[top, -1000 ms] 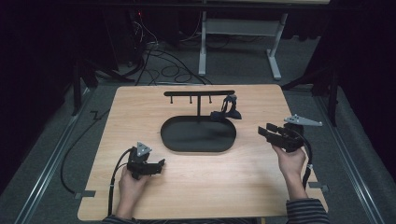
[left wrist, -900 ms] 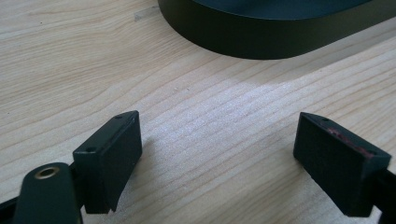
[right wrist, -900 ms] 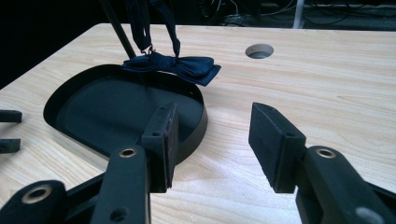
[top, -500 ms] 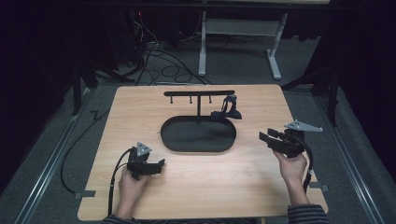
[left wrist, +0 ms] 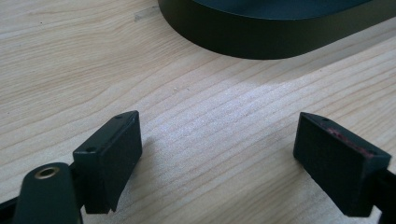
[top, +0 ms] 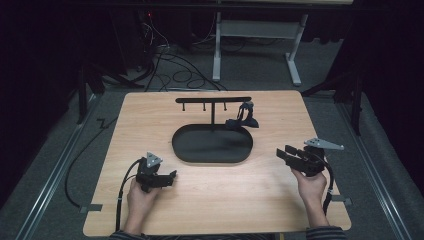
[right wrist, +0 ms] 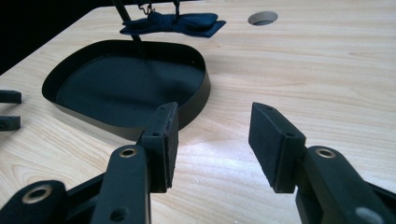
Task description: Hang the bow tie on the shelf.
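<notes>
Nearest the camera in the high view, two forearms are seen entering from the bottom edge, each hand wrapped around a hand-held gripper. The left hand-held gripper [top: 172, 175] is rested low on the pale wooden desk [top: 150, 115], just short of the near-left end of the tray, with its black cable looped back toward the near desk edge. In the left gripper view its two black jaws are spread wide, with bare wood grain between them; nothing is grasped. The curved wall of the black oval metal tray [left wrist: 261, 44] is seen just beyond them.

The right hand-held gripper [top: 284, 154] is held near the right side of the desk, its jaws aimed leftward toward the tray, and a grey three-cornered plate is carried on top of it. In the right gripper view its jaws are likewise released, parted over bare wood, and no object is clasped between them. The tray's near rim is seen directly ahead of the left jaw, apart from it.

At the middle of the desk, the black oval metal tray [top: 180, 150] is laid flat, with nothing seen inside it. From its far side a thin black T-shaped stand [top: 213, 100] is raised, with small hooks hung under its crossbar. A dark blue fabric bow tie [right wrist: 173, 23] is draped by the right end of that stand, beside the tray's far rim. Further off, a round hole [right wrist: 262, 17] is cut through the desk.
</notes>
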### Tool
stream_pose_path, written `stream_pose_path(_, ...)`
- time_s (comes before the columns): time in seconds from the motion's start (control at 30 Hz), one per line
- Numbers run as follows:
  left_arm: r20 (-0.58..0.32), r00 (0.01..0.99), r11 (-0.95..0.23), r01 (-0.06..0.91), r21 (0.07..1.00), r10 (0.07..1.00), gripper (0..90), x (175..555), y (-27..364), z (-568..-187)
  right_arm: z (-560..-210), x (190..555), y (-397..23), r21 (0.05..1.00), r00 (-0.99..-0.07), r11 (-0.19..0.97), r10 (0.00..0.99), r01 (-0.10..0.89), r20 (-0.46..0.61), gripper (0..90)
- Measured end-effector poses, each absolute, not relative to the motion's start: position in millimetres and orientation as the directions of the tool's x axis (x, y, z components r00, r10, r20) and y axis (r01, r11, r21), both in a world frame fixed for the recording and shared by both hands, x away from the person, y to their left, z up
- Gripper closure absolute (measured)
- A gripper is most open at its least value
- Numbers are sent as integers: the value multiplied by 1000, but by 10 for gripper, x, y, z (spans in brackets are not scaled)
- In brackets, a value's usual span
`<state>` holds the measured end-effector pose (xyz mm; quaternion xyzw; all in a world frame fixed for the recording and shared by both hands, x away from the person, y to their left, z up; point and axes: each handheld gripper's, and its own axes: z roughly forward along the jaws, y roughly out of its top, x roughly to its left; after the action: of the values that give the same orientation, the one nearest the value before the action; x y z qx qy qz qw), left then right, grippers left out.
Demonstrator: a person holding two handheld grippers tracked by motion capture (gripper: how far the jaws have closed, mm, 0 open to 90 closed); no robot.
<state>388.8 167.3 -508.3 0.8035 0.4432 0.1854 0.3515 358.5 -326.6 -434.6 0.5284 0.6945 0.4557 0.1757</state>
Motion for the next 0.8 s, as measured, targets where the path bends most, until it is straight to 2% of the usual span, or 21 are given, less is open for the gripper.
stream_pose_path(0.8,-13,539,-361,582,729,842,157,3887,1673,-5082,-4651,3497,-3222,789,-375,-3,879,614,294,542)
